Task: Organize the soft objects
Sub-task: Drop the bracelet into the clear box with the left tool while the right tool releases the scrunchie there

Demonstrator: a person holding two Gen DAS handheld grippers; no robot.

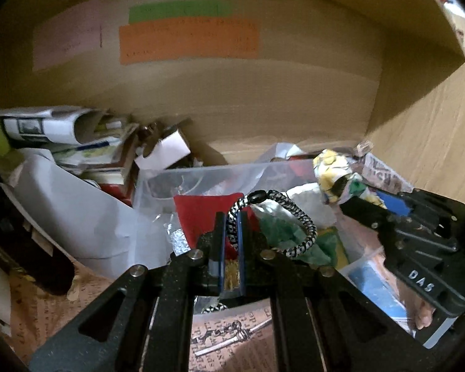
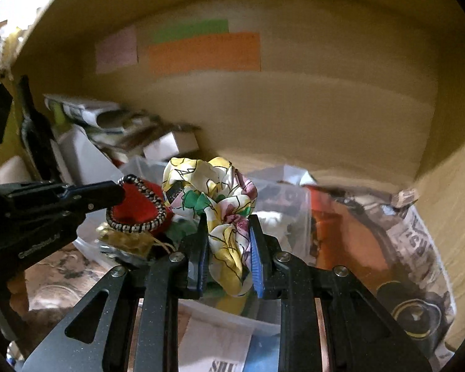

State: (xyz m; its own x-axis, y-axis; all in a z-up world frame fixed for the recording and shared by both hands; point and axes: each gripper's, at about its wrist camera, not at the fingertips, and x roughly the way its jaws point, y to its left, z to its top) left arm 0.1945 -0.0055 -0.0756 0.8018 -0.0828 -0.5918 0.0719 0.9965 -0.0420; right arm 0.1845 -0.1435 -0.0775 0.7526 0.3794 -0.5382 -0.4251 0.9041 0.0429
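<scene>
My left gripper [image 1: 232,217] is shut on a black-and-white braided hair tie [image 1: 297,220], whose loop hangs to the right above a clear plastic bin [image 1: 158,176]. The hair tie [image 2: 139,207] and left gripper [image 2: 117,190] also show in the right wrist view. My right gripper [image 2: 228,226] is shut on a floral yellow, white and green silk scrunchie [image 2: 207,192], held over the same bin. The scrunchie [image 1: 338,173] and right gripper [image 1: 350,200] also show at the right of the left wrist view. A red cloth [image 1: 201,210] lies in the bin.
A large cardboard box wall [image 1: 263,99] with orange, green and pink labels stands behind. Rolled papers and small boxes [image 1: 77,136] pile at the left. A white sheet [image 1: 77,210] leans by the bin. Newspaper [image 2: 418,248] lines the right side.
</scene>
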